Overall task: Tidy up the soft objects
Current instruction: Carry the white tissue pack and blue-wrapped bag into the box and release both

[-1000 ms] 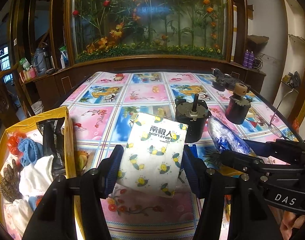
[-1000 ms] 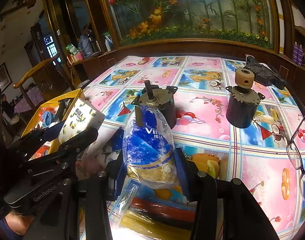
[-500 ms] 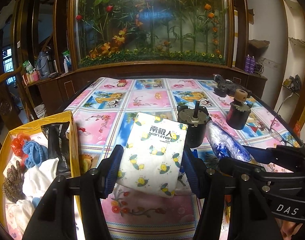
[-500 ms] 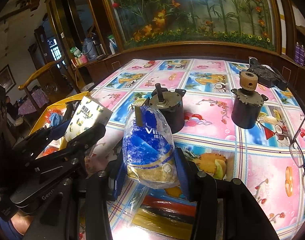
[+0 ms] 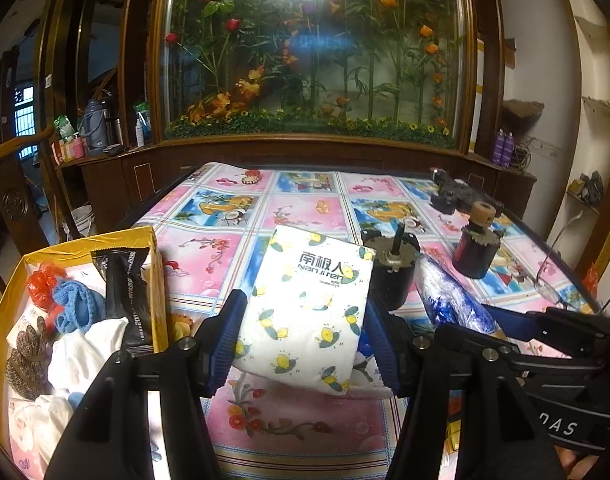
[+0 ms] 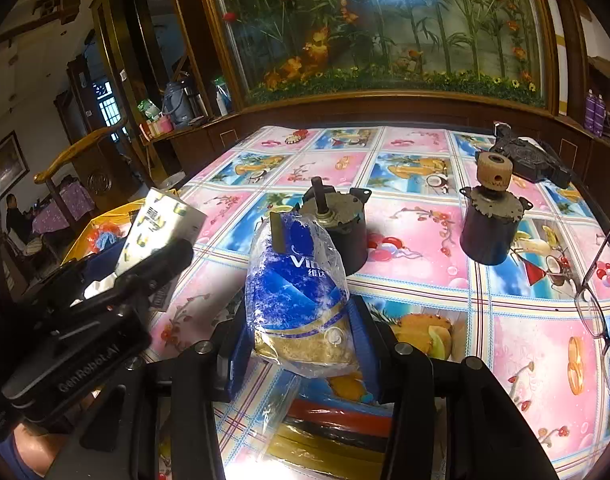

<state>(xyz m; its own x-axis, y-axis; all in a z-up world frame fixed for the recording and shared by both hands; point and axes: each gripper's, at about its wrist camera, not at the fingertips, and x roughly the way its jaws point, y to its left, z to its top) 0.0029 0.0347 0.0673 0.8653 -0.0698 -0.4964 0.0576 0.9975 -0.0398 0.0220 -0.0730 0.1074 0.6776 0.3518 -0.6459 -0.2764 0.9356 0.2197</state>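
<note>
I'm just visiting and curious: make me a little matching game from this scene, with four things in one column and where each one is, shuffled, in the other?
Things:
1. white tissue pack with lemon print
2. blue plastic-wrapped pack
3. blue knitted cloth
4. eyeglasses

Places:
A. lying on the tablecloth at the table's right edge
B. inside the yellow box
C. clamped in the left hand-held gripper
D. clamped in the right hand-held gripper

Pairs: 1-C, 2-D, 3-B, 4-A
</note>
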